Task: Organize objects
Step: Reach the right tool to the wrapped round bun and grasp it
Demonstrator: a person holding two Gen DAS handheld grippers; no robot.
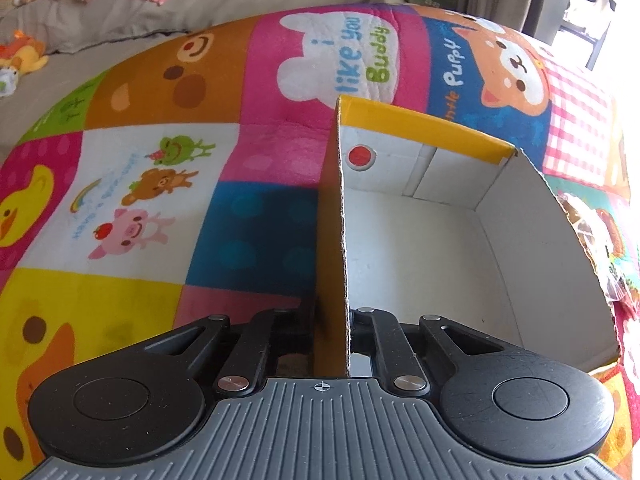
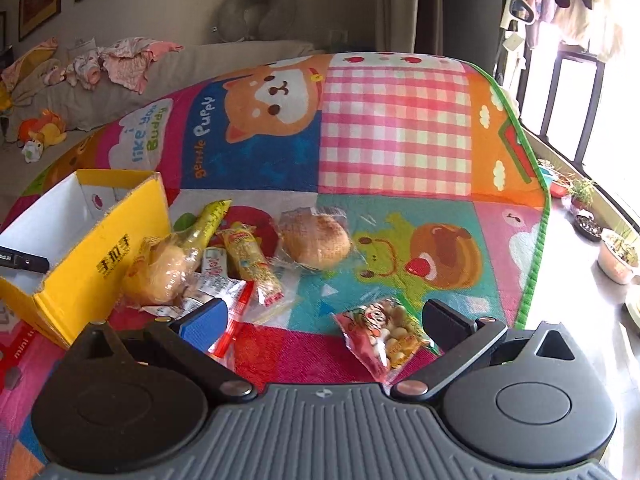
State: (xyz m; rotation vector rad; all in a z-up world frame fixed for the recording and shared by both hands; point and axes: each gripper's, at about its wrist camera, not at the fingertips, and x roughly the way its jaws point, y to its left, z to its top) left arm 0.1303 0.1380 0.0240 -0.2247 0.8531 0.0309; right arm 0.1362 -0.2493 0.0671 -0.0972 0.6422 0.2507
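Note:
A yellow cardboard box (image 1: 420, 216) with a white empty inside sits on the play mat. My left gripper (image 1: 332, 316) is shut on the box's near side wall. In the right wrist view the box (image 2: 96, 264) stands at the left, with a left fingertip (image 2: 24, 262) showing over its wall. Beside the box lie snacks: a wrapped bun (image 2: 316, 240), a wrapped cake (image 2: 164, 276), long yellow packets (image 2: 252, 264) and flat red-and-white packets (image 2: 212, 288). My right gripper (image 2: 324, 316) is open, hovering low over a red snack bag (image 2: 384, 336) that lies between its fingers.
The colourful play mat (image 2: 396, 136) covers a bed. Grey pillows, baby clothes (image 2: 120, 60) and a plush toy (image 2: 40, 132) lie at the far left. Potted plants (image 2: 616, 248) and a bright window are beyond the mat's right edge.

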